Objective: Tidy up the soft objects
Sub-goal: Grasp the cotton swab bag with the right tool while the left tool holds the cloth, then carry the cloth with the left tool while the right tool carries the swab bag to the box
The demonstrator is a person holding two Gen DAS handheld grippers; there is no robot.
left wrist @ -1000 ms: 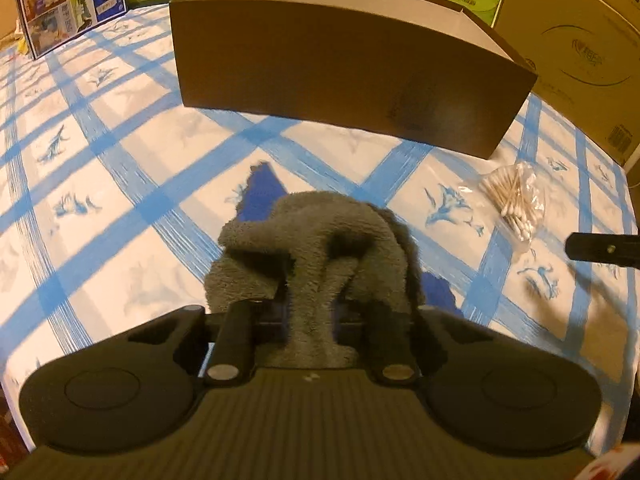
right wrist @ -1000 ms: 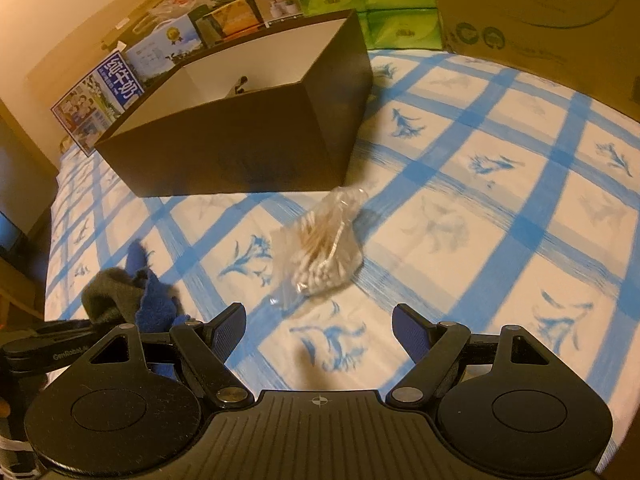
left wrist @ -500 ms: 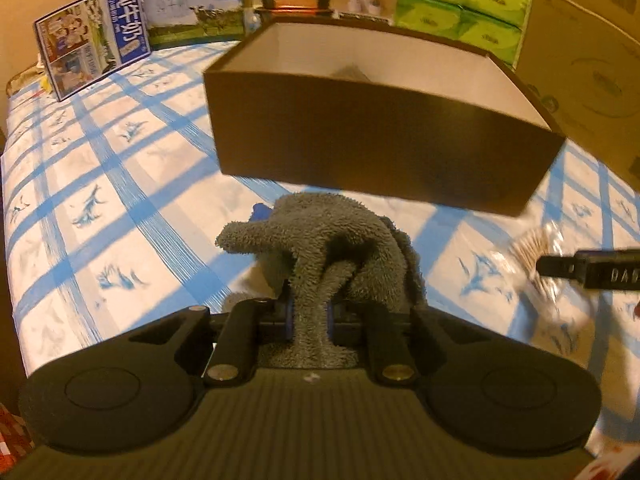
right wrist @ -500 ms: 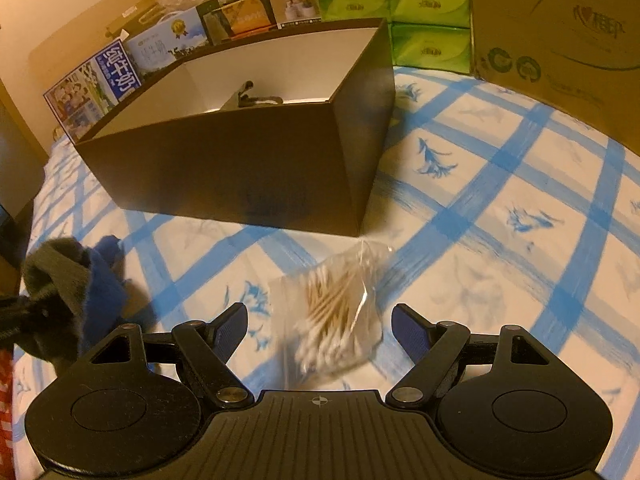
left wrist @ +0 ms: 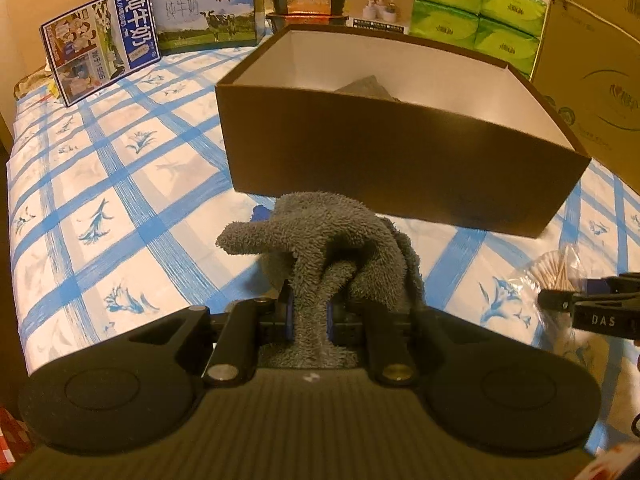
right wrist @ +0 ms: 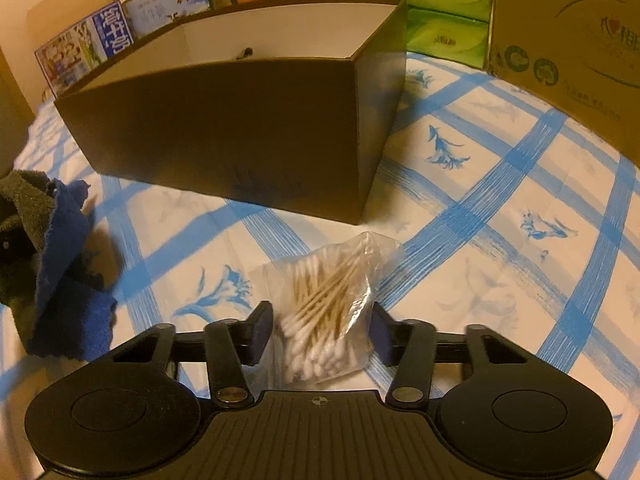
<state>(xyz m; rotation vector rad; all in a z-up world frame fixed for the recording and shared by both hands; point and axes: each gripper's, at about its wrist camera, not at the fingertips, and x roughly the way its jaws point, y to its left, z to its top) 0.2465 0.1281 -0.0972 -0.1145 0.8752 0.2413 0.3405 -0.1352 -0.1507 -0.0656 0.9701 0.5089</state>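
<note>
Blue-checked tablecloth (left wrist: 120, 184), stacked cartons behind (left wrist: 592, 80), dim warm light

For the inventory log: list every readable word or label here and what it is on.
"纯牛奶": blue milk carton, and again on the cow carton.
"DAS": right gripper, seen from the left wrist view.
Print on the green packs and big cardboard box: too blurred.
</note>
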